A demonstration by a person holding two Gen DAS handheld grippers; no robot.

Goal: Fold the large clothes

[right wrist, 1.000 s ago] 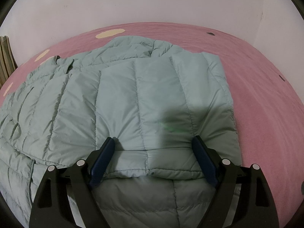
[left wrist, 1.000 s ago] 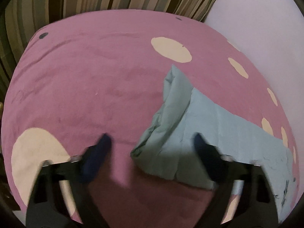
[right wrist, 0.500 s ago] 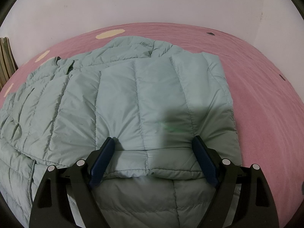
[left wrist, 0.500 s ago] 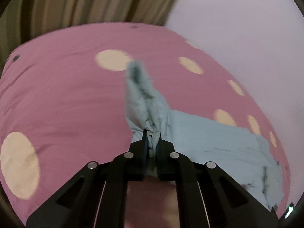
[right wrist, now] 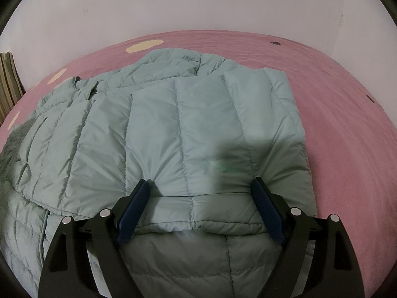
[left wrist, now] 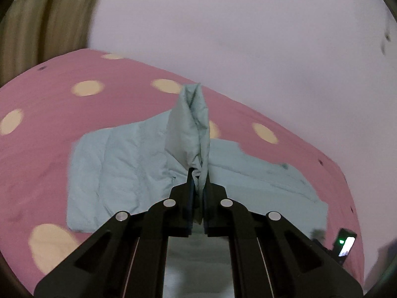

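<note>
Only the left wrist view shows the left gripper (left wrist: pixel 197 186) clamped on a raised, blurry, probably sleeve-like fold of the jacket (right wrist: pixel 173 124), while the right gripper (right wrist: pixel 198 203) rests with fingers apart astride its folded hem on the bed (right wrist: pixel 347 136).

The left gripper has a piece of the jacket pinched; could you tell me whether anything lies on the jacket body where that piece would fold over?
Nothing visible does. The left gripper is shut on a bunched part of the pale green jacket, and the jacket's flat body below shows bare quilted fabric. The right gripper rests open on the jacket's near edge.
</note>
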